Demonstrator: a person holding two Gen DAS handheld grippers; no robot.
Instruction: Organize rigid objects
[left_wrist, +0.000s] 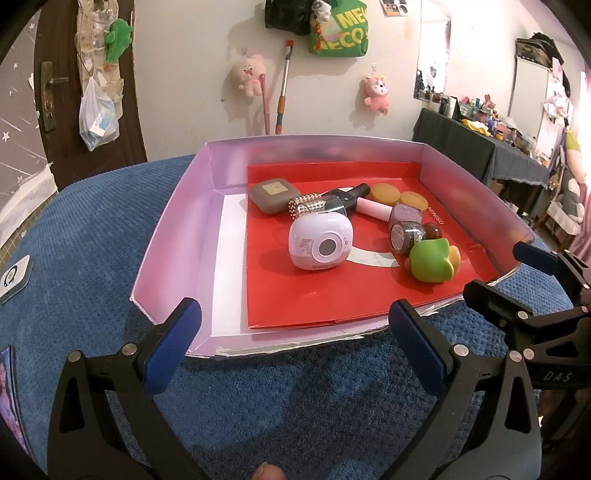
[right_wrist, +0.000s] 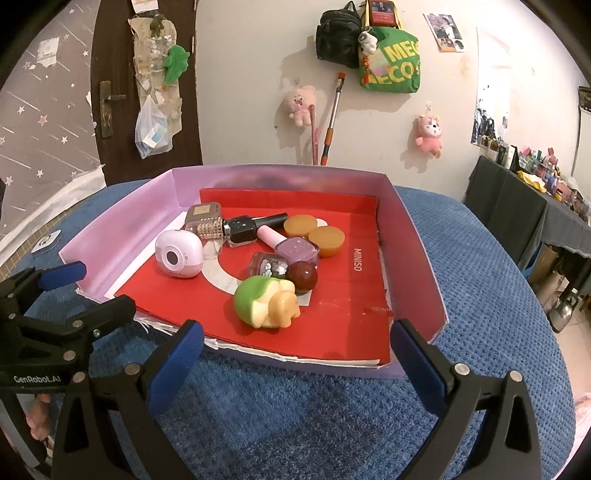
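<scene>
Nearest the viewer, the left gripper (left_wrist: 293, 345) and the right gripper (right_wrist: 295, 363) are hovering over a blue textured cloth (left_wrist: 295, 406) — both with fingers spread wide and nothing between them. Each is facing the near edge of a shallow pink-walled tray (right_wrist: 424, 258).

Every small rigid item in view is already lying inside that tray, on a red card liner (right_wrist: 343, 328). Whether they have been gathered there or are waiting to be taken out and sorted, the scene is not settling; they are lying in a loose, touching cluster rather than in rows.

Taking the right wrist view as a clock face centred on the tray: at 6 o'clock a green and yellow toy (right_wrist: 264, 301) is lying on its side. Just past it, a dark red ball (right_wrist: 302, 276) and a glittery bottle (right_wrist: 267, 265) are touching. At 9 o'clock a lilac toy camera (right_wrist: 179, 258) is sitting apart from the rest. Toward 12, a purple square bottle (right_wrist: 297, 249), a pink tube (right_wrist: 267, 234), a black polish bottle (right_wrist: 242, 229), two amber round lids (right_wrist: 314, 230) and — farthest — a grey-brown compact (right_wrist: 203, 212) are crowding together.
</scene>
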